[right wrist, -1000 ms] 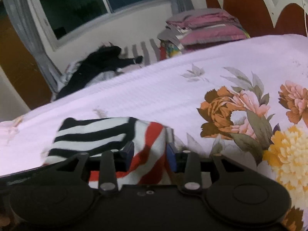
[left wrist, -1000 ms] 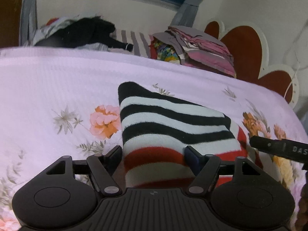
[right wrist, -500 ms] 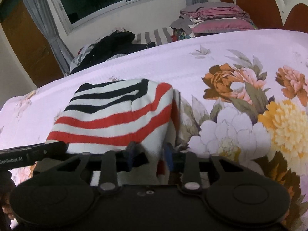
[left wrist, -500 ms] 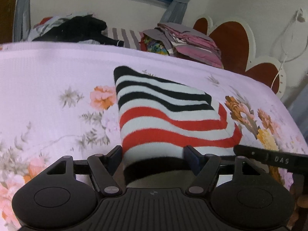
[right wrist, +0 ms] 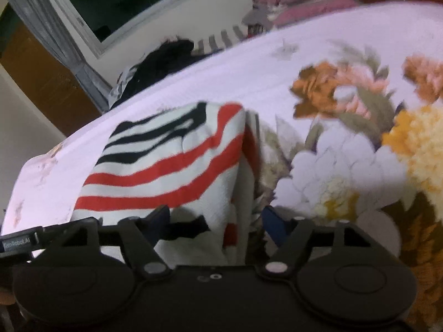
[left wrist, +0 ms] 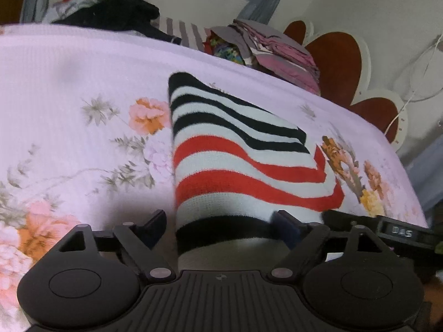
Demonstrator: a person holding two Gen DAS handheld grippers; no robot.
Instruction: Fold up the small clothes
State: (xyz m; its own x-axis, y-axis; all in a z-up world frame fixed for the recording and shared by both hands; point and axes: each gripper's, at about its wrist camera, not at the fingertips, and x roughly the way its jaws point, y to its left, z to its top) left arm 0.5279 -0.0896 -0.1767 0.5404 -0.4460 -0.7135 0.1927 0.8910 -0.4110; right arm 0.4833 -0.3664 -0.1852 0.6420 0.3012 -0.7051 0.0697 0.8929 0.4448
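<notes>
Wide bed under a lilac floral sheet, soft and yielding beneath any press. Beyond its far edge, a dark heap of unfolded clothes and a stack of folded laundry beside the scalloped headboard.

Centre of the bed: striped knit garment, black, white and red bands, lying flat and already doubled over, near hem running in between the fingers of both tools. Judged light, limp and fuzzy: no stiffness to hold a crease, likely to sag or slide open if lifted by one layer only. Knit surface grippy enough against rubber pads, though stretchy, so a hard tug would probably distort the stripes.

Left tool spread wide, fingers standing either side of the black hem band at the garment's left corner, nothing clamped. Right tool likewise parted, straddling the right corner where the layered edge folds under; view blurred, but cloth apparently loose between the fingers, not pinched.

Best hold, by judgement: both near corners at once, biting through all layers at the thicker hem band, then lifting evenly so the fold travels as one.
</notes>
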